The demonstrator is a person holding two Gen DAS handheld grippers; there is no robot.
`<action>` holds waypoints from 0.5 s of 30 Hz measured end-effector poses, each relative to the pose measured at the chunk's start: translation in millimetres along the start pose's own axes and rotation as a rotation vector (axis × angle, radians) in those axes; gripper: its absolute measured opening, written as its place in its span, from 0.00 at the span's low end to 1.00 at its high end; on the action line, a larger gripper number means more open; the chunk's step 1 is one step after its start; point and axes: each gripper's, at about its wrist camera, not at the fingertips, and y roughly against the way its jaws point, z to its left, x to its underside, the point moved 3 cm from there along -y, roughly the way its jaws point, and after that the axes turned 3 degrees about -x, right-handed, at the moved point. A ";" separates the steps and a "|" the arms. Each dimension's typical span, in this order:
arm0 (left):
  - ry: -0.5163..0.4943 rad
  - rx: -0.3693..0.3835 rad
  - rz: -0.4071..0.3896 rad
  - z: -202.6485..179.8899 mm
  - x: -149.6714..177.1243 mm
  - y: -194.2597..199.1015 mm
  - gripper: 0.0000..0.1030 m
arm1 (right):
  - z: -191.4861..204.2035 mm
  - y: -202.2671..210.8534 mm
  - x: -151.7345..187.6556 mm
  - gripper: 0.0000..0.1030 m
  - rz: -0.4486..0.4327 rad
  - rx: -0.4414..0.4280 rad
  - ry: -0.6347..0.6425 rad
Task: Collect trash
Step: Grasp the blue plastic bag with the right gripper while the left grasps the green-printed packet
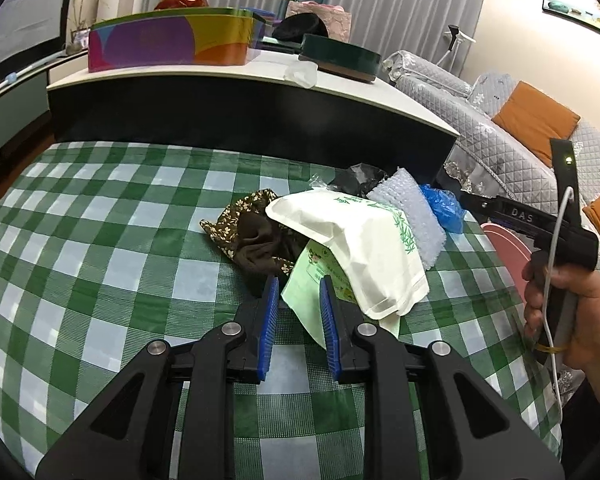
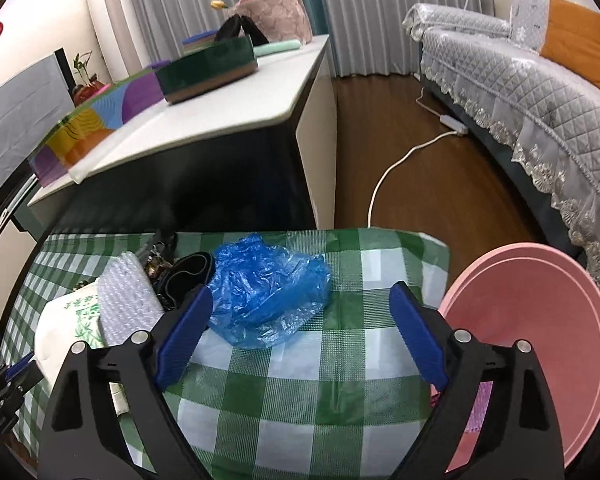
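A pile of trash lies on the green checked tablecloth: a white paper bag with green leaf print, a light green wrapper under it, brown floral cloth, bubble wrap, a crumpled blue plastic bag and black plastic. My left gripper is open, its fingertips on either side of the green wrapper's edge. My right gripper is wide open just in front of the blue plastic bag, which lies near its left finger. A pink bin stands at the table's right edge.
A raised white counter behind the table carries a colourful tin and a green round tin. A grey quilted sofa with orange cushions stands to the right. A white cable runs over the wooden floor.
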 end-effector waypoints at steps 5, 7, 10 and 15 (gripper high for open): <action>-0.001 0.005 -0.004 0.0 -1.5 0.9 0.12 | 3.7 -13.6 1.4 0.85 0.036 -0.029 0.001; -0.003 0.007 -0.005 0.1 -1.9 1.8 0.10 | 7.9 -17.8 2.2 0.76 0.047 -0.041 0.019; -0.004 0.010 -0.012 0.0 -2.9 5.3 0.08 | 12.0 -20.7 4.2 0.44 0.067 -0.061 0.039; -0.011 0.017 -0.029 -2.7 -7.3 13.0 0.06 | 18.4 -12.2 4.4 0.09 0.068 -0.097 0.063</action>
